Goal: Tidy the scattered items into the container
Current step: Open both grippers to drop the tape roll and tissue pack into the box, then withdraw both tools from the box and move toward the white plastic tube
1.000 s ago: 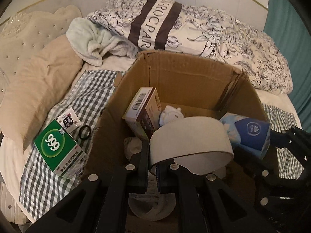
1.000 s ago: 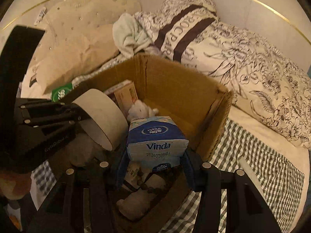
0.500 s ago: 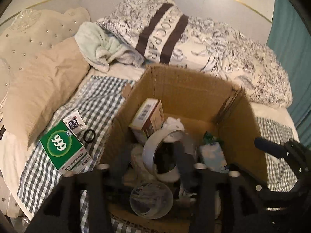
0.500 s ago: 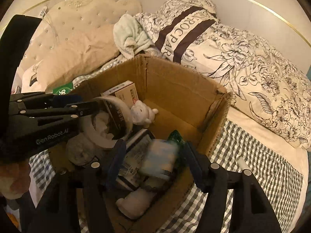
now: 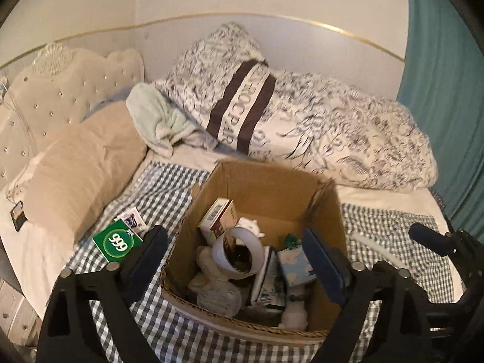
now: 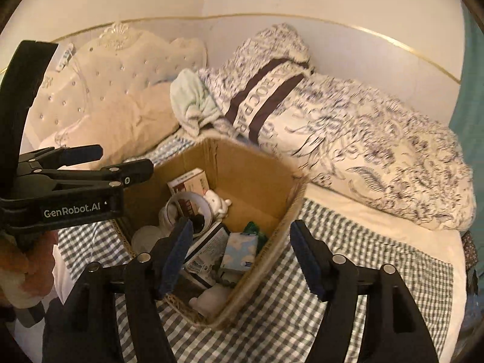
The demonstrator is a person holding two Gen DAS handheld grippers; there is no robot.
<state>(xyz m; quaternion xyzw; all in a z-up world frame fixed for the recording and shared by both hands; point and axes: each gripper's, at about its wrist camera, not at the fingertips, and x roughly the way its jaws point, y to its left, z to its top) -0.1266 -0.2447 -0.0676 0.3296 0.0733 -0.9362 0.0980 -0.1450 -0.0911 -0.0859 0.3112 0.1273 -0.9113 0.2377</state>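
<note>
A bed fills the scene, its gingham blanket (image 5: 169, 187) spread across the near half. At the far side lie a floral duvet (image 5: 348, 133) with a dark striped band, a pale green towel (image 5: 157, 121) and a beige pillow (image 5: 81, 166) to the left.

The cardboard box (image 5: 260, 181) stands on the blanket in the middle, open at the top. Inside it lie a roll of tape (image 5: 239, 254) tilted on edge, a small carton with a barcode (image 5: 216, 216) against the far-left wall, a blue tissue pack (image 5: 295, 264) toward the right, and a small white figure (image 6: 216, 204) near the centre. A green packet marked 999 (image 5: 118, 240) lies outside on the blanket, just left of the box, with a smaller sachet (image 5: 131, 220) touching its far edge.

The left gripper (image 5: 239, 266) hangs above the box; its jaws have just been opening and stand spread wide, gripping nothing. The right gripper (image 6: 242, 254) hovers over the box's near-right corner; its jaws have also just been opening and stand released, with nothing pressed between the pads.
</note>
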